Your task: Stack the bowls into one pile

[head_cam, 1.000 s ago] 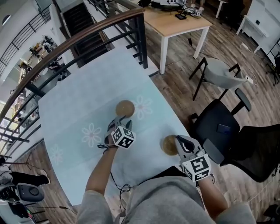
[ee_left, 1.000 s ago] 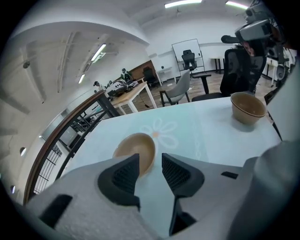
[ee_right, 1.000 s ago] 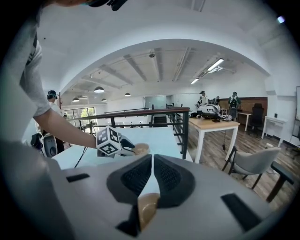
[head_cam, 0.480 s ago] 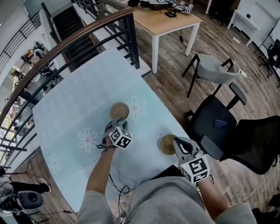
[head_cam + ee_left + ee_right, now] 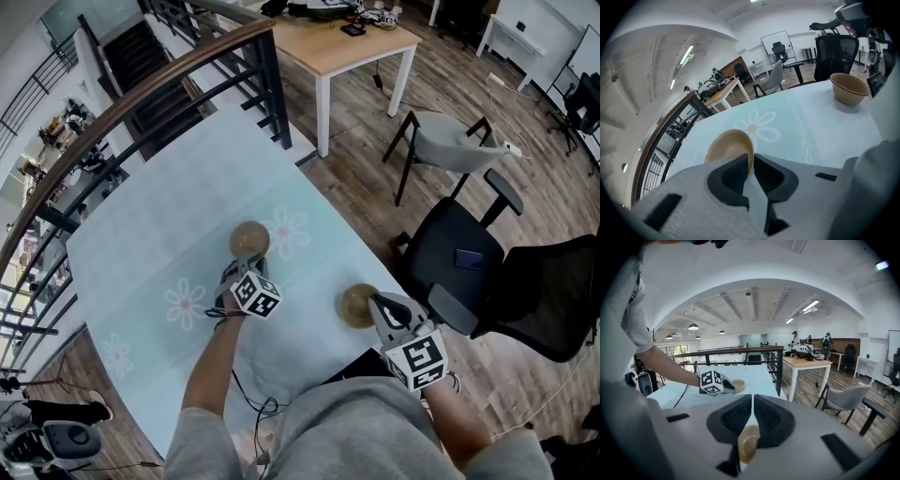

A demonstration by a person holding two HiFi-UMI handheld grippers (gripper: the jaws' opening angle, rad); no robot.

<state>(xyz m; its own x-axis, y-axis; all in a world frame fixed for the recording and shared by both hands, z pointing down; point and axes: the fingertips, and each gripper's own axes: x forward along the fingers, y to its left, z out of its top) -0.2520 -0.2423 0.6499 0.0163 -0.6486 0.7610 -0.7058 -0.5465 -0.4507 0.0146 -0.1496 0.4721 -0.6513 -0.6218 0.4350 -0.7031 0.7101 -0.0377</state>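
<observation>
Head view: found far bowl on table, rim pinched in left gripper, jaws just closed in. Found near bowl by table edge, rim clamped in right gripper.

Both bowls tan — the far bowl, the near bowl — tablecloth pale blue with white daisies.
</observation>
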